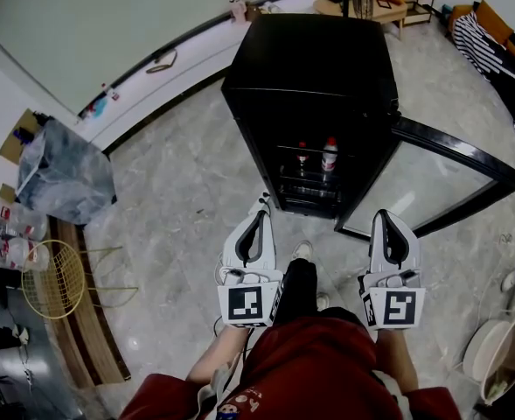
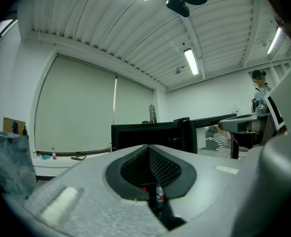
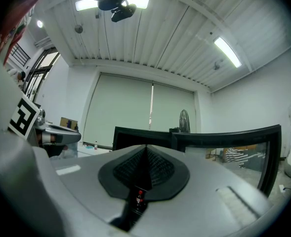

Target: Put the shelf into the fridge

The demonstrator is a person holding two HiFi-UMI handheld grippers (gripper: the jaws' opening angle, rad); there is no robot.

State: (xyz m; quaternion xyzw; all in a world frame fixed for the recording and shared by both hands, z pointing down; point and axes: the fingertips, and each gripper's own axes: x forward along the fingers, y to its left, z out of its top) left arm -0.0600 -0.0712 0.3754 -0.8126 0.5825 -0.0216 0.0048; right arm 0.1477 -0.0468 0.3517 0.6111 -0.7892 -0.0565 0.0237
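Fridge [image 1: 309, 68]: one, open; bottles [image 1: 330, 156] inside: two; left gripper [image 1: 260, 206], right gripper [image 1: 385, 217] closed.

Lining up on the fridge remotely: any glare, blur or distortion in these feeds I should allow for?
Head view: sharp, edges bowed, fridge interior dark, sheen on the floor. Left gripper view: strong fisheye, black corners, ceiling light blown out, foreground soft. Right gripper view: likewise, light strip overexposed.

white-and-black left gripper [image 1: 262, 206] & matching right gripper [image 1: 382, 217] held level, side by side, apart; both w/ jaws pressed together, empty.
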